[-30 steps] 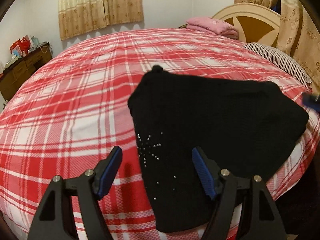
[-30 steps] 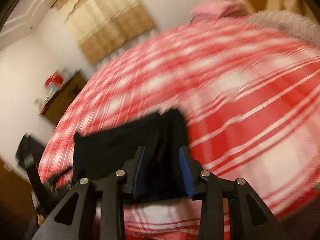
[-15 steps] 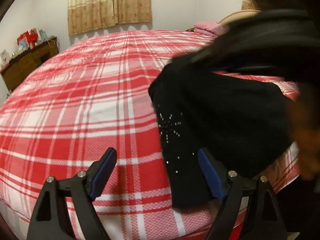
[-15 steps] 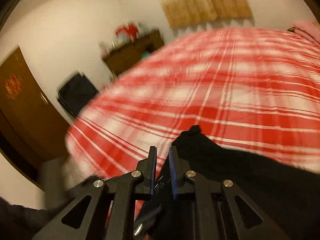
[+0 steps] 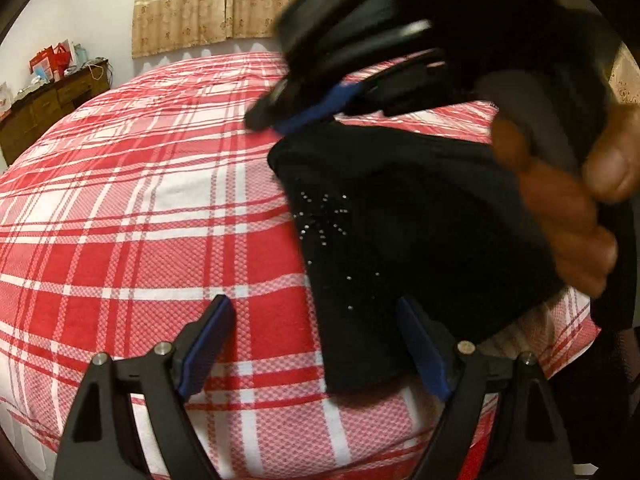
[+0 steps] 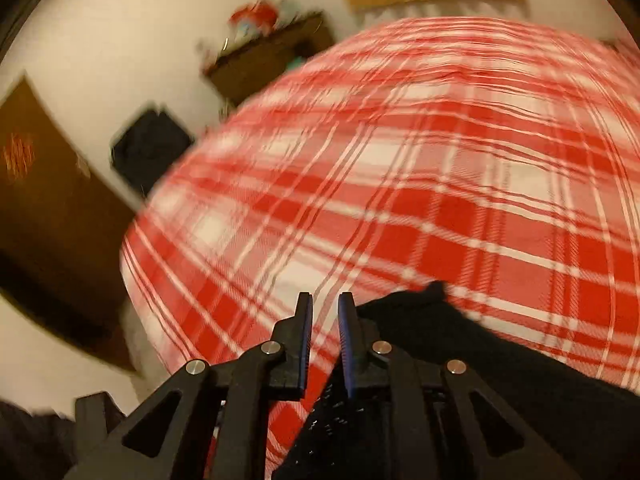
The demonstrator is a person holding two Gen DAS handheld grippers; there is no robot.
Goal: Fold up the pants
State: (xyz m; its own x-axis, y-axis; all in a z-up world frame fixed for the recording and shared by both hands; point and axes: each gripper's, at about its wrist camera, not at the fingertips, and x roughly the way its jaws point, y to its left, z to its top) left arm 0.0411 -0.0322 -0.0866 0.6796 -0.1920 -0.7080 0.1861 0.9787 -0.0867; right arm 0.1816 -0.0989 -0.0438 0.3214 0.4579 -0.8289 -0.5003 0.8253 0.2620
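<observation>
Black pants [image 5: 400, 240], folded, with small studs on the cloth, lie on the red plaid bed [image 5: 140, 200] near its front right corner. Left gripper [image 5: 316, 344]: released, 2 blue pads spread wide, low over the near edge of the pants with nothing between the pads. Right gripper [image 6: 325, 320]: pads drawn close with a thin gap, above the far corner of the pants, whether cloth is pinched cannot be told; a hand [image 5: 568, 208] holds it; a wooden dresser [image 5: 48, 100] stands by the wall.
</observation>
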